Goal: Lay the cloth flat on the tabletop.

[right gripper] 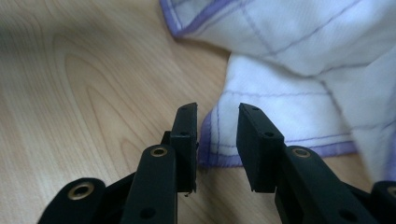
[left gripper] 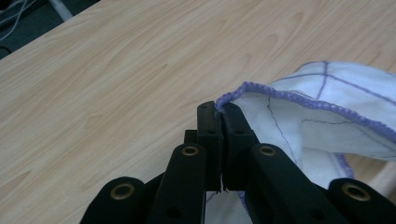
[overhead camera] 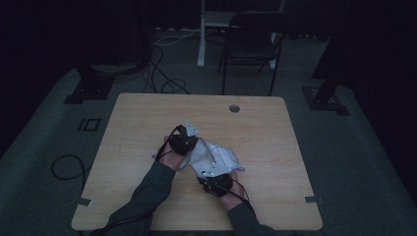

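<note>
**Cloth pinched on one side, other claw gaping**

Left claw (left gripper: 219, 114) is clamped tight on the purple-stitched hem of the white cloth (left gripper: 327, 116). Right claw (right gripper: 215, 140) sits at the cloth's 6 o'clock, jaws apart around a corner, not pinching. Cloth lies mid-bench (overhead camera: 275, 147).

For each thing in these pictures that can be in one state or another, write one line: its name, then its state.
Cloth: white with purple edging, crumpled on the table, one hem pinched.
Left gripper: shut on the cloth's hem.
Right gripper: open, a cloth corner between the jaws, unpinched.
Table: wooden, carries the cloth.
Chair: stands unoccupied beyond the table.
</note>
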`<act>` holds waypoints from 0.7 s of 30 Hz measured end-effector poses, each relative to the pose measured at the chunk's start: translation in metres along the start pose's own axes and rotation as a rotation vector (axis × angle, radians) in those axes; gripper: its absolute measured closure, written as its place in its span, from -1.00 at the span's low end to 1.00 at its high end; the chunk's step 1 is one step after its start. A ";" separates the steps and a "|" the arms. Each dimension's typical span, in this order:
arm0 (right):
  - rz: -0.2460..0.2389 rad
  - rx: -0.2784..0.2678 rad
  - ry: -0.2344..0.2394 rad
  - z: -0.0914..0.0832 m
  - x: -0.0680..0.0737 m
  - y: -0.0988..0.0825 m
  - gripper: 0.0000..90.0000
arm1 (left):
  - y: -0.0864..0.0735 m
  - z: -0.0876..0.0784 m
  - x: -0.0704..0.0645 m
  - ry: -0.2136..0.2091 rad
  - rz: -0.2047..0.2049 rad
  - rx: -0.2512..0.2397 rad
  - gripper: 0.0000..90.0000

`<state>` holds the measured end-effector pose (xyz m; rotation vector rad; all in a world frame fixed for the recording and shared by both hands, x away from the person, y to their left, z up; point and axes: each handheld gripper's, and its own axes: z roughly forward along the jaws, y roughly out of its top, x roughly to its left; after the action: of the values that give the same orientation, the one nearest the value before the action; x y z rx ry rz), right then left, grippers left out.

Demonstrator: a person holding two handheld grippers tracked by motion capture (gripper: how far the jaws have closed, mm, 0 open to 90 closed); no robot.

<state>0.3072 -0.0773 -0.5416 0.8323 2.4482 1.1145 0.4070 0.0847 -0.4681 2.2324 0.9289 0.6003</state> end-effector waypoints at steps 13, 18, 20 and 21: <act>0.025 0.040 -0.043 -0.007 -0.013 -0.008 0.92 | -0.001 0.001 0.028 0.039 -0.062 0.014 0.97; 0.058 0.042 -0.070 -0.020 -0.024 -0.017 0.92 | -0.006 0.004 0.038 0.053 -0.099 0.024 0.97; 0.072 0.041 -0.084 -0.025 -0.029 -0.021 0.92 | -0.009 0.005 0.042 0.058 -0.112 0.030 0.97; 0.081 0.041 -0.091 -0.028 -0.031 -0.023 0.92 | -0.011 0.006 0.044 0.061 -0.117 0.036 0.97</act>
<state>0.3089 -0.1246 -0.5396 0.9805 2.3889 1.0327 0.4343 0.1213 -0.4725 2.1838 1.1013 0.6052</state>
